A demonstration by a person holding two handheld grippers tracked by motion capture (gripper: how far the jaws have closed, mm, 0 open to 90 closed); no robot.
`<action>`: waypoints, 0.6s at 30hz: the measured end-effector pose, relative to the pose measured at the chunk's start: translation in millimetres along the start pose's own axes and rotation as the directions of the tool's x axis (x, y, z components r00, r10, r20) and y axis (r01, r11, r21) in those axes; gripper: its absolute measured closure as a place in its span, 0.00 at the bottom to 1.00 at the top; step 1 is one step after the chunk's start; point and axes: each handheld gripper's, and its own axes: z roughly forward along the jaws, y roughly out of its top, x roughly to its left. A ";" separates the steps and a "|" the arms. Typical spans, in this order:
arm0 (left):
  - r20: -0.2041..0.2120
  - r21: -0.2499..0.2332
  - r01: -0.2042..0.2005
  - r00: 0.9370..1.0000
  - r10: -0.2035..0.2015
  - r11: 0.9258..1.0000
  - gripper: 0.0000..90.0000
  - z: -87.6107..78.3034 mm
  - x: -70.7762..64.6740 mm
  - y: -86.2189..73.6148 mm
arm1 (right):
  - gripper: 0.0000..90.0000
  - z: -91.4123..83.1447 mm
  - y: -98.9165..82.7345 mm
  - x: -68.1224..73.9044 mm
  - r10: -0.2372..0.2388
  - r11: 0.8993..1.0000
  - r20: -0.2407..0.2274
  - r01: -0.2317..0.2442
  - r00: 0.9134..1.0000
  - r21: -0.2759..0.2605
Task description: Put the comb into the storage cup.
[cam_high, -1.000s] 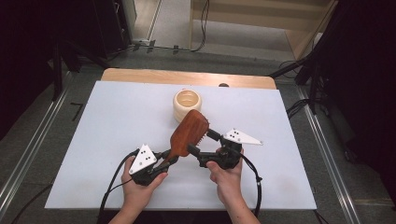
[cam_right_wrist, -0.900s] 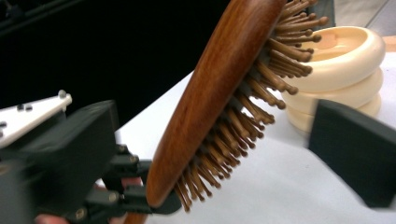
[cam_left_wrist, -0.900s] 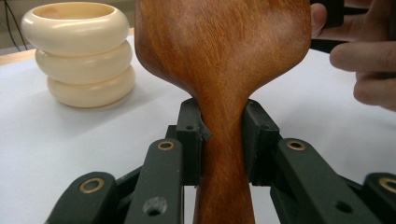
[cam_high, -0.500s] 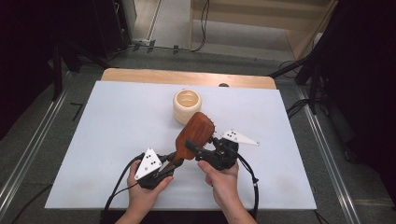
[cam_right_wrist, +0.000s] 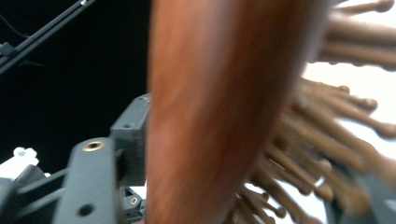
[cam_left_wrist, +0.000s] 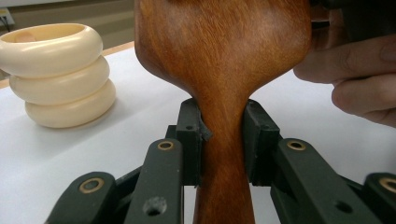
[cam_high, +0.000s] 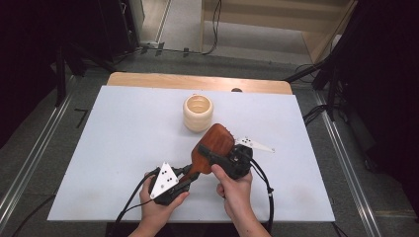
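A wooden hairbrush (cam_high: 212, 148) is held above the white table (cam_high: 113, 148), just on the person's side of the cream ribbed cup (cam_high: 198, 112), which is taken here as the landmark. The brush's narrow neck is pinched between the left tongs (cam_left_wrist: 223, 135), whose two pads are pressed flat against either side of the wood; that grip at the slimmest part is judged to keep the brush from turning. The head of the brush is clamped by the right tongs (cam_high: 217, 157), one jaw on the smooth back and, it seems, the other among the bristles (cam_right_wrist: 327, 140), though the close view is blurred there. With both ends gripped, the brush is probably being passed from one hand to the other. The cup stands upright and apart from the brush, well beyond both hands.
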 end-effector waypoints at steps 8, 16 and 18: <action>0.035 0.005 0.021 0.999 -0.021 1.000 0.77 3.6 2.7 -1.8 | 0.54 -2.4 -3.0 -6.0 0.028 1.000 -0.082 -0.028 0.996 0.000; 0.082 -0.025 0.118 0.990 -0.115 0.993 0.30 -1.9 16.1 0.1 | 0.56 -8.5 -0.1 0.3 -0.080 0.997 -0.090 0.078 0.993 -0.021; 0.085 -0.022 0.120 0.989 -0.118 0.992 0.16 -3.0 17.6 0.7 | 0.56 -9.4 0.9 1.4 -0.099 0.995 -0.087 0.098 0.991 -0.023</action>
